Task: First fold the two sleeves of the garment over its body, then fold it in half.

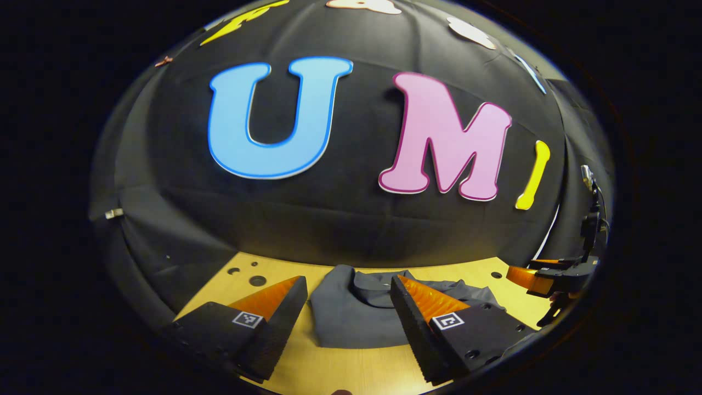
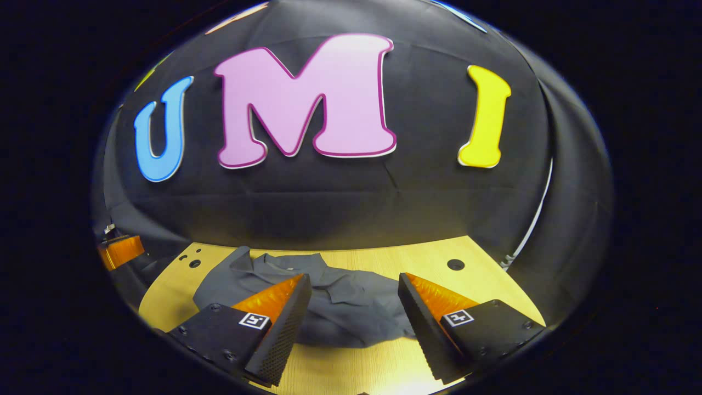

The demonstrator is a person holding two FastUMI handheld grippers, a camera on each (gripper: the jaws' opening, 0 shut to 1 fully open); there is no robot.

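A dark grey collared shirt [image 1: 356, 310] lies bunched on the wooden table [image 1: 329, 367], its collar toward the far wall. In the left gripper view my left gripper [image 1: 349, 307] hangs open above the shirt's near edge, nothing between its fingers. The right gripper [image 1: 540, 280] appears at the far right edge of that view, orange and black. In the right gripper view the shirt [image 2: 329, 302] spreads across the table [image 2: 384, 258], and my right gripper [image 2: 354, 307] is open above its near hem, holding nothing. The left gripper's orange finger [image 2: 118, 249] peeks in at the left edge.
Round holes [image 1: 256, 280] dot the tabletop at the far left, and another hole [image 2: 455, 264] sits at the far right. The black cloth wall stands right behind the table. A white cable [image 2: 535, 219] runs down the wall at the right.
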